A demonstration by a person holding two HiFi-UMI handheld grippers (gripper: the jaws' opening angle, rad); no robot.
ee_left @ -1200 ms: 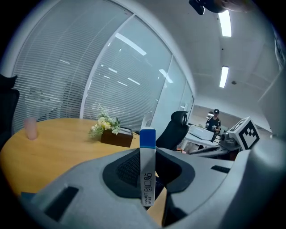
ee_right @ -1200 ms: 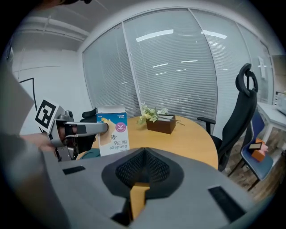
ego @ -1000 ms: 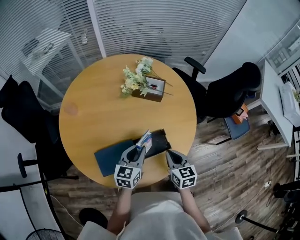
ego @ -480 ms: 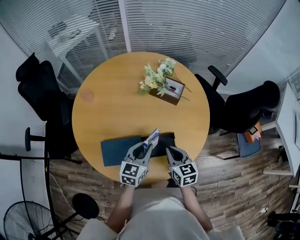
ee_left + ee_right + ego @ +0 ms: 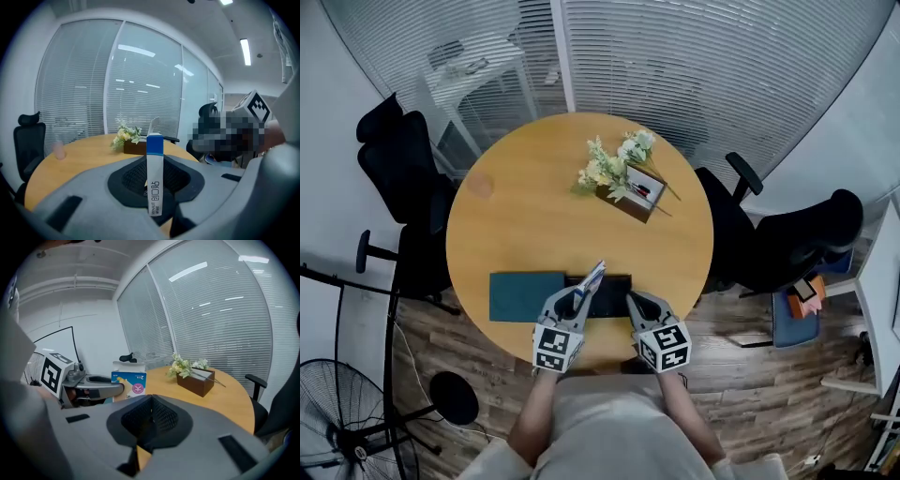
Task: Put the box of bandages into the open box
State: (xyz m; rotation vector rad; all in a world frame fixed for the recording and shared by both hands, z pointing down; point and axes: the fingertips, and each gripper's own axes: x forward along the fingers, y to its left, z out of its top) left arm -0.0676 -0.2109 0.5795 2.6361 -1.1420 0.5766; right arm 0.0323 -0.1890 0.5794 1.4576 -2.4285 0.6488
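In the head view the white and blue box of bandages (image 5: 592, 278) stands upright in my left gripper (image 5: 578, 294), which is shut on it just over the near left part of the dark open box (image 5: 613, 289). The left gripper view shows the bandage box (image 5: 154, 173) edge on, pinched between the pads, its top flap raised. My right gripper (image 5: 631, 299) is beside it on the right, over the open box's near edge, shut and empty. In the right gripper view those jaws (image 5: 150, 420) are together, and the bandage box (image 5: 129, 385) shows in the left gripper (image 5: 91, 386).
A dark teal lid (image 5: 525, 294) lies flat left of the open box on the round wooden table (image 5: 516, 225). A brown box with flowers (image 5: 623, 178) stands at the far side. Black office chairs (image 5: 403, 159) ring the table, and a fan (image 5: 337, 412) stands on the floor at lower left.
The head view has swung, so the table sits differently in the picture. Both grippers have turned a little and the right one has shifted slightly. The bandage box stays in the left gripper.
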